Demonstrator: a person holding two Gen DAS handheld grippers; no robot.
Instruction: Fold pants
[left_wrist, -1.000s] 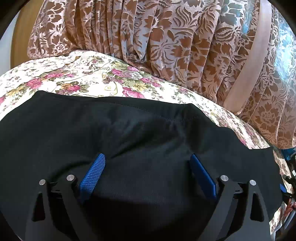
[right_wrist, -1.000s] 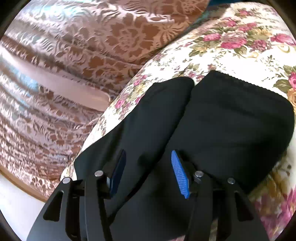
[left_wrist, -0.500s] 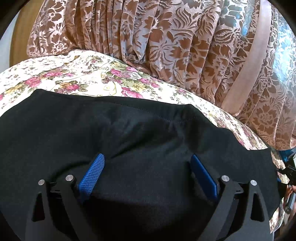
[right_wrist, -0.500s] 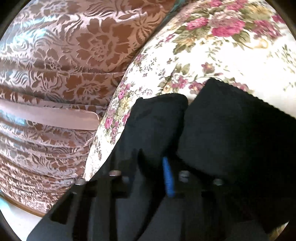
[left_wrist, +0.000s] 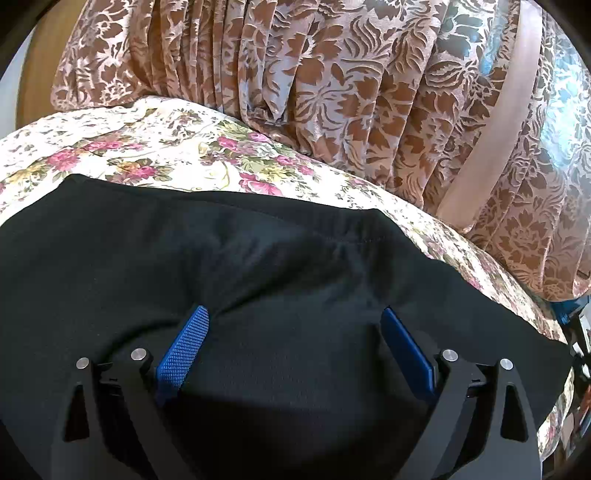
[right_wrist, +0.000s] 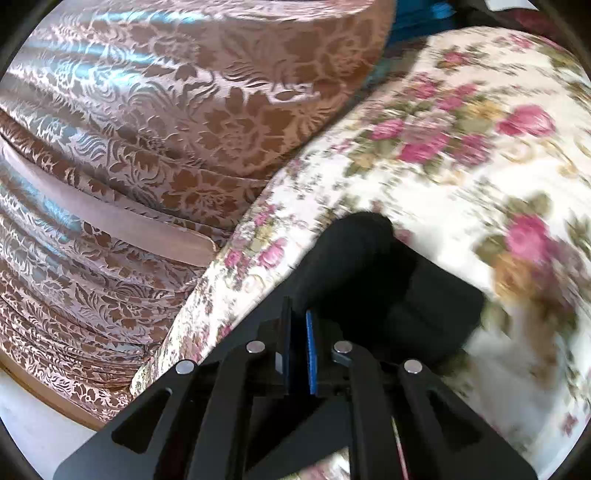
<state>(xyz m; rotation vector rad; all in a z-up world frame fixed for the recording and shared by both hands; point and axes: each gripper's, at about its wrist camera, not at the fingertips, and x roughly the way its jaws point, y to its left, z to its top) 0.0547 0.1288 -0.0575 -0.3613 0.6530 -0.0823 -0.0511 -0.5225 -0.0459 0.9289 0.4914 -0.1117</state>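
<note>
Pinching soft black pants (right_wrist: 373, 280), apparently, the right claw (right_wrist: 297, 325) is closed; left claw (left_wrist: 295, 321) gapes.

The black pants (left_wrist: 258, 266) lie spread wide and mostly flat on the flowered bedspread (left_wrist: 155, 147), softly creased near the middle. At the far end, one leg end (right_wrist: 373, 266) is bunched and lifted clear.

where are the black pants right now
The black pants lie on the floral bedspread below the curtain; their leg end is pinched in the right claw.
</note>
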